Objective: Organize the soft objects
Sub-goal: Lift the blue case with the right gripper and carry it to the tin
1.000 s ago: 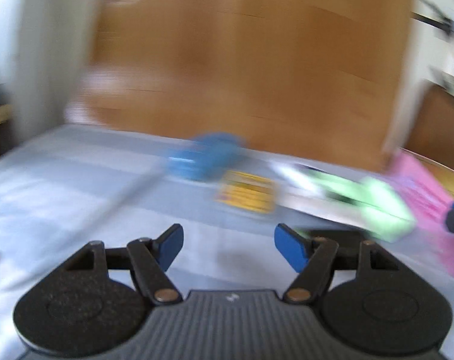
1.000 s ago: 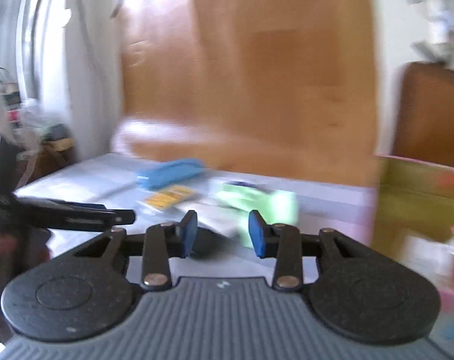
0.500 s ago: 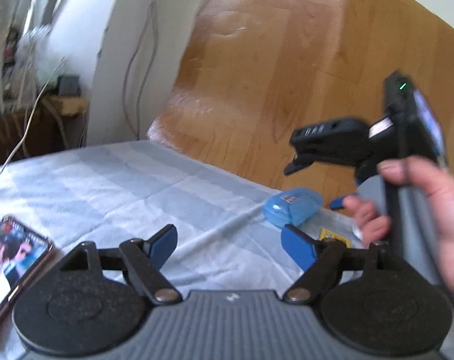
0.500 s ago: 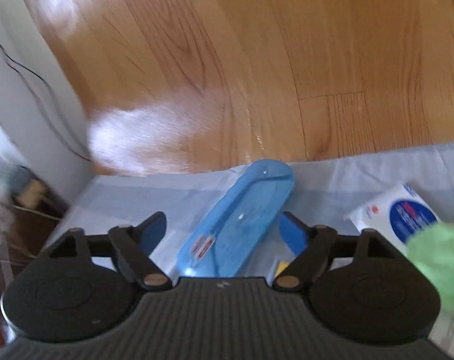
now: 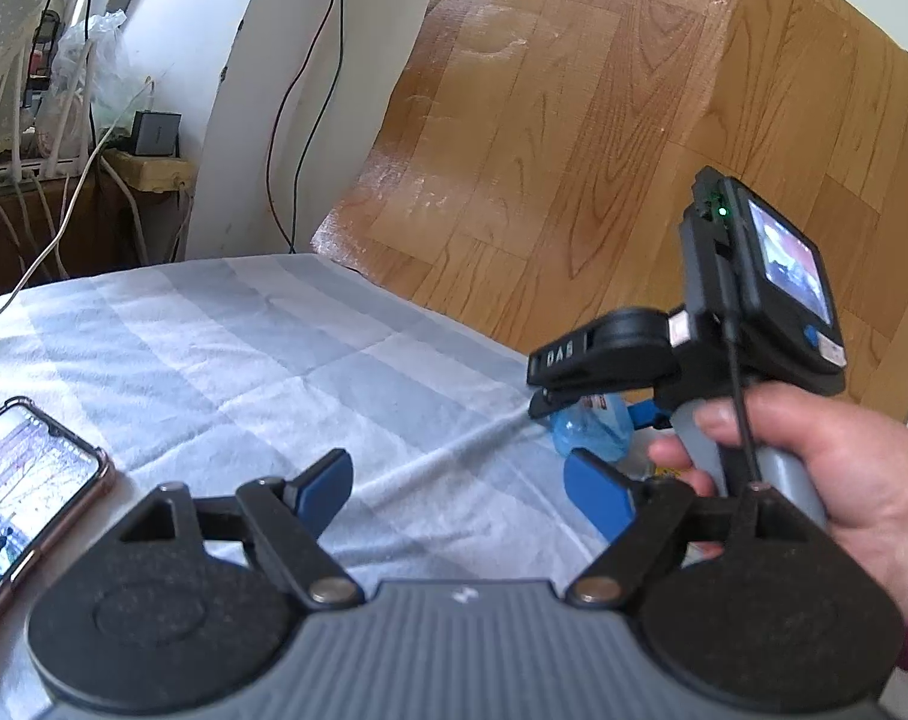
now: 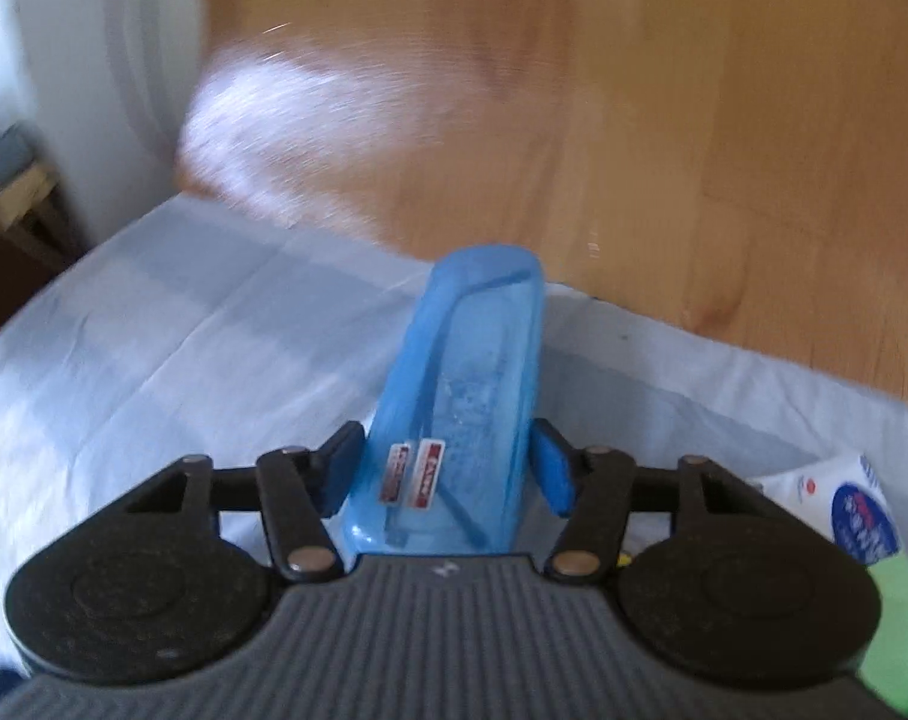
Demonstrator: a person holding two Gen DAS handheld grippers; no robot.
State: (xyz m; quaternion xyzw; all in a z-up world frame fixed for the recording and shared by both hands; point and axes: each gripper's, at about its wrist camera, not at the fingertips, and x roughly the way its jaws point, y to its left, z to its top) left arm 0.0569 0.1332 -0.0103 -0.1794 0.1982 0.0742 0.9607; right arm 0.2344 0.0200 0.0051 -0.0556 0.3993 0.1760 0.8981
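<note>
Grasp step: right gripper (image 6: pixel 447 468) jaws just closing around blue case (image 6: pixel 466 396), pad contact unclear. Left gripper (image 5: pixel 460 489) wide, empty. Next: grip confirmed, case lifted.

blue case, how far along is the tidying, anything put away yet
Nothing looks put away yet. In hand: the right gripper straddles the blue case, jaws just closing; firm grip unclear. Left to do: tissue pack and green item on the cloth; left gripper, just opened, holds nothing.

Right gripper (image 6: pixel 447 474) now astride the blue case (image 6: pixel 466 402), jaws just narrowed from wide toward its sides.
</note>
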